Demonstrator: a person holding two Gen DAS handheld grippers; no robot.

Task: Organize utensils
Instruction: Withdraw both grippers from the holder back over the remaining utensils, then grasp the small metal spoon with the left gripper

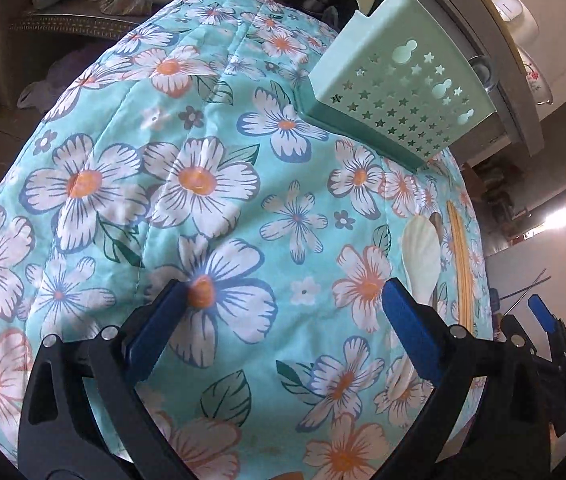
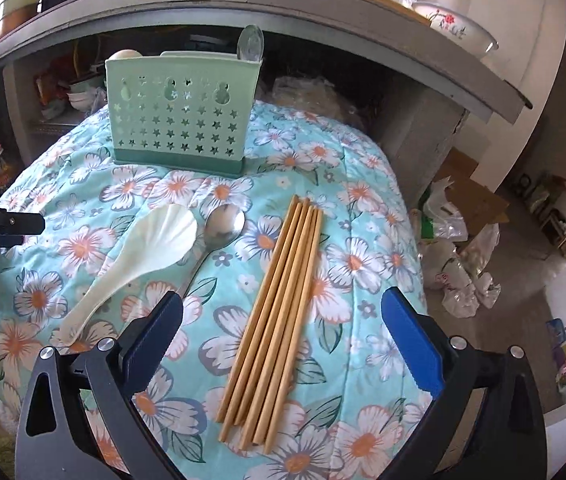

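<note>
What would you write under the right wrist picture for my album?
Open right gripper over wooden chopsticks, beside a white rice paddle and metal spoon, facing the green holder.

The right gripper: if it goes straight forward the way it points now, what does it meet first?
Most likely the bundle of wooden chopsticks, which lies on the floral cloth between the open jaws of the right gripper. Depth is unclear, so it might touch the cloth beside them.

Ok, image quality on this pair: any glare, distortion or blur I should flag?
Left wrist view: strong fisheye bulge, the floral cloth domes and the green holder leans; blown-out daylight at right; cloth near the left gripper is soft. Right wrist view: same curvature bends the shelf edge; chopsticks sharp, metal spoon shows mild reflection.
</note>
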